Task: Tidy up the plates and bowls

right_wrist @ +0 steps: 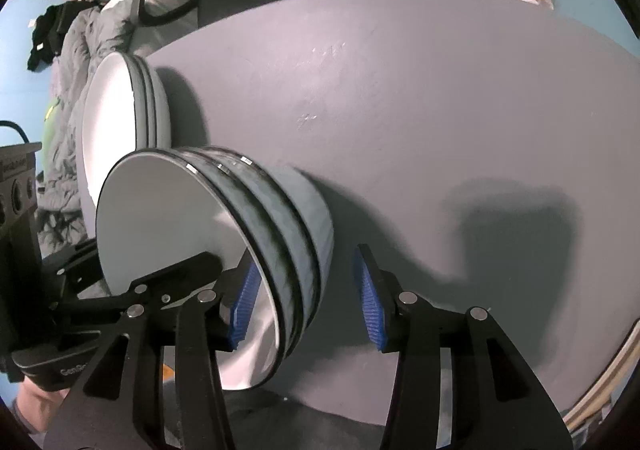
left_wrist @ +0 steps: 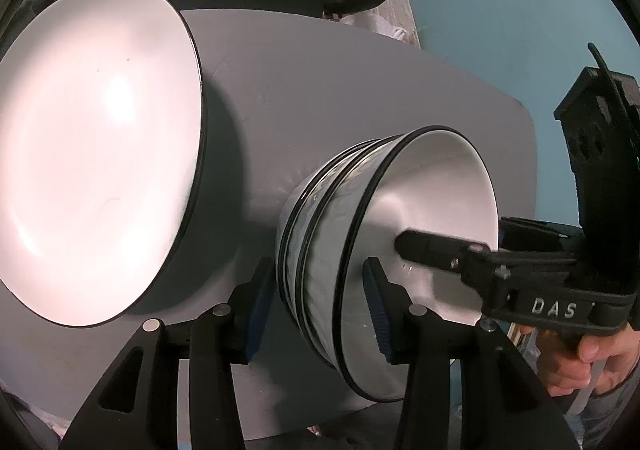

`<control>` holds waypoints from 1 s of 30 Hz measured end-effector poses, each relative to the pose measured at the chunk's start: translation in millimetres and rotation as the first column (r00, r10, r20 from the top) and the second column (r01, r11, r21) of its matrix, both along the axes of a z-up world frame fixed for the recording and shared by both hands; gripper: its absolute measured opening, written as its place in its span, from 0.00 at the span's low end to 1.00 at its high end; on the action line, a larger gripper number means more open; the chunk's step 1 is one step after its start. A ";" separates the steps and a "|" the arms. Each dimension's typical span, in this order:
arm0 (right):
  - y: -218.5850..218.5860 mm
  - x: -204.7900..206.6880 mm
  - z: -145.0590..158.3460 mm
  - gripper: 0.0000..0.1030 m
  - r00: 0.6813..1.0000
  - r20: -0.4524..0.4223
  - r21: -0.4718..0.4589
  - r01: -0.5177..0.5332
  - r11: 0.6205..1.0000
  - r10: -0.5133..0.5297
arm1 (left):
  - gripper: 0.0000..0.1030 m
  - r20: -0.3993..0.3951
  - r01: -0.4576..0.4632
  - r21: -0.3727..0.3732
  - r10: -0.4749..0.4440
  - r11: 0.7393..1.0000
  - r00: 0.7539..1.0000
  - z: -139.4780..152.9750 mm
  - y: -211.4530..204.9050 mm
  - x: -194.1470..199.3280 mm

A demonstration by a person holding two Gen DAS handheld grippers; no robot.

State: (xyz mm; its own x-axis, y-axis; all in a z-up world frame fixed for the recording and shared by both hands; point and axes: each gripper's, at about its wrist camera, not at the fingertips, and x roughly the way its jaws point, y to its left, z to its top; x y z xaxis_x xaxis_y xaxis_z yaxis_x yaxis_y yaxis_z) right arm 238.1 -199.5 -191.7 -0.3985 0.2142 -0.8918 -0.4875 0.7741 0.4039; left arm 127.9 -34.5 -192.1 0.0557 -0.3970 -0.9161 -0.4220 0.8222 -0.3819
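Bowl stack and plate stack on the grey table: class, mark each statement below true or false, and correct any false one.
1. The bowls are nested in one stack. True.
2. The plates lie scattered singly. False: they form one stack beside the bowls.
3. Both stacks rest on a grey table. True.
4. The right hand-held gripper has its pads clamped on the bowl rim. False: the rim sits between them, with a gap at the outer pad.
5. The bowls are white inside. True.
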 end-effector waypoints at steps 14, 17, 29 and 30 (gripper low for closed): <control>14.1 -3.6 11.2 0.32 0.997 0.067 -0.001 -0.043 0.999 0.043 | 0.20 -0.019 -0.059 0.037 0.059 0.998 0.998 8.1 5.8 -9.6; 12.0 -4.4 14.2 0.29 0.995 0.092 -0.006 -0.044 0.999 0.045 | 0.20 -0.015 -0.044 0.061 0.045 0.997 0.999 10.2 2.8 -7.6; 11.7 -16.0 19.9 0.20 0.987 0.147 -0.029 -0.067 0.997 0.070 | 0.19 -0.003 -0.061 0.093 0.061 0.994 0.998 15.7 3.6 -21.9; 10.2 -15.0 20.0 0.20 0.988 0.141 -0.026 -0.063 0.998 0.066 | 0.19 -0.002 -0.062 0.094 0.062 0.994 0.998 15.8 3.7 -23.4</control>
State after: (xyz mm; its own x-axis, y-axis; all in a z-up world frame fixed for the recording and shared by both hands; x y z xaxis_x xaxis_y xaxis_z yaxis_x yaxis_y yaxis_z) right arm 223.1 -189.2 -171.7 -0.2797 0.1723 -0.9445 -0.5879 0.7470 0.3104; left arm 104.5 -30.8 -176.3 0.0732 -0.3052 -0.9495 -0.4749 0.8265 -0.3023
